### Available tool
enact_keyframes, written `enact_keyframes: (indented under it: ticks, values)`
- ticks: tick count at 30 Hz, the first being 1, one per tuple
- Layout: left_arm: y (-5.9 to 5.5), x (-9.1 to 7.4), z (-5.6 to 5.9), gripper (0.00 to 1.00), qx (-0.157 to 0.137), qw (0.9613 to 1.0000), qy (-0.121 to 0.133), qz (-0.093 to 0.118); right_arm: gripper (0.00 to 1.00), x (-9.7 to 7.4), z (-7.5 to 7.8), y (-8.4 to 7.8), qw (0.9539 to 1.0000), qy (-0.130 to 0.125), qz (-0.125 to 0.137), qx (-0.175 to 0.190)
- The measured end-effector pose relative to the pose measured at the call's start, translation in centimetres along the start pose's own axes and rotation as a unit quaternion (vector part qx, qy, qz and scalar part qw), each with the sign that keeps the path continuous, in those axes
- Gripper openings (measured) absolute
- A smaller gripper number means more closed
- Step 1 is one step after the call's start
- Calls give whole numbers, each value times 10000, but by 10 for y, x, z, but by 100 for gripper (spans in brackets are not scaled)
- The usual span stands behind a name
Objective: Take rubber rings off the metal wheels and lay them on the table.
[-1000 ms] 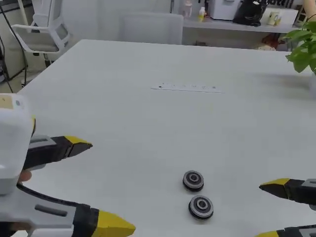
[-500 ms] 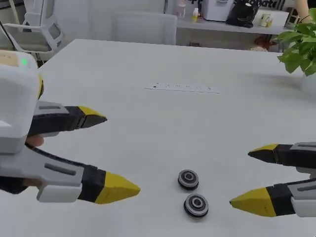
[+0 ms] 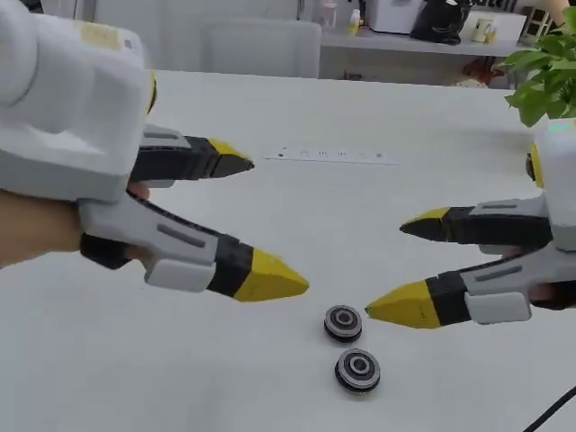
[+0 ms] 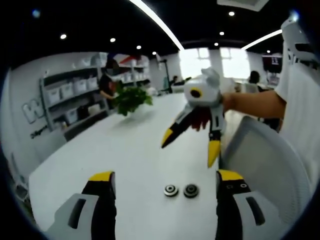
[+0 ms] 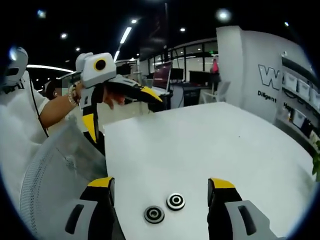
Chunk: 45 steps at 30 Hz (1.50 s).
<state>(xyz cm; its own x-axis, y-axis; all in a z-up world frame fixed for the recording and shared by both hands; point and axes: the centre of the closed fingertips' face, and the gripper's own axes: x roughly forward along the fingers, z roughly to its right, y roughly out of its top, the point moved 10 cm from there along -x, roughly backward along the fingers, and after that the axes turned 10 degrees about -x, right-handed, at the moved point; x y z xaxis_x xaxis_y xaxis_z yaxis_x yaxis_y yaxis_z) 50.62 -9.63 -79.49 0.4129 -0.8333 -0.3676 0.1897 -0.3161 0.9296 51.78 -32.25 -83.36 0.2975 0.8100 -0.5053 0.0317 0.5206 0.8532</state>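
The left gripper (image 3: 274, 225) and right gripper (image 3: 387, 268) gaped open, empty; two metal wheels (image 3: 343, 323) lay side by side just ahead of their tips. Wall lettering (image 5: 267, 75) began with "W".

The right hand-held gripper (image 5: 161, 184), jaws spread, points toward two metal wheels (image 5: 175, 201).

A wide white table (image 3: 387, 216) spreads across the head view, with a flush socket strip (image 3: 329, 155) at its upper middle. A grey chair (image 3: 261, 49) stands at top centre, beside a cluttered counter (image 3: 396, 42). A leafy plant (image 3: 547, 76) sits upper right. In the left gripper view, shelves of bins (image 4: 70, 95) line the left wall under a ceiling light strip (image 4: 155, 21).
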Motion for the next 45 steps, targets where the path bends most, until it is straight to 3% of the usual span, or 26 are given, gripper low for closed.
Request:
enact_keyframes:
  ticks: [4,9,13,17,21,26,28,31,36,40,45]
  values:
    - [-2,17,0,82,-168,9994,-169,240,70,6,-1,0,9997,181,141,-95]
    - [-5,38,1,79,-152,9994,-285,150,65,14,-4,-11,9993,306,132,-197]
    - [-4,56,2,75,10,9990,-388,228,57,18,-6,-23,9989,390,245,-121]
    - [-8,76,4,70,-49,9979,-507,399,51,20,-7,-38,9992,386,37,-74]
    - [-19,90,7,59,90,9981,-488,356,41,19,-4,-56,9990,333,-289,1]
    - [-42,96,6,51,-81,9982,-358,467,36,18,-1,-68,9987,399,-215,240]
    - [-54,98,7,48,-168,9985,-327,407,35,21,-3,-75,9977,487,-334,319]
    - [-70,101,7,40,-3,9996,-285,29,34,26,-9,-86,9945,722,-421,626]
    - [-86,109,14,37,-290,9983,-493,-58,31,33,-14,-97,9922,843,-798,445]
    - [-96,115,21,35,-389,9969,-650,-210,29,35,-16,-101,9911,912,-899,373]
    - [-103,121,25,34,-586,9956,-692,-240,26,36,-13,-102,9922,796,-874,384]
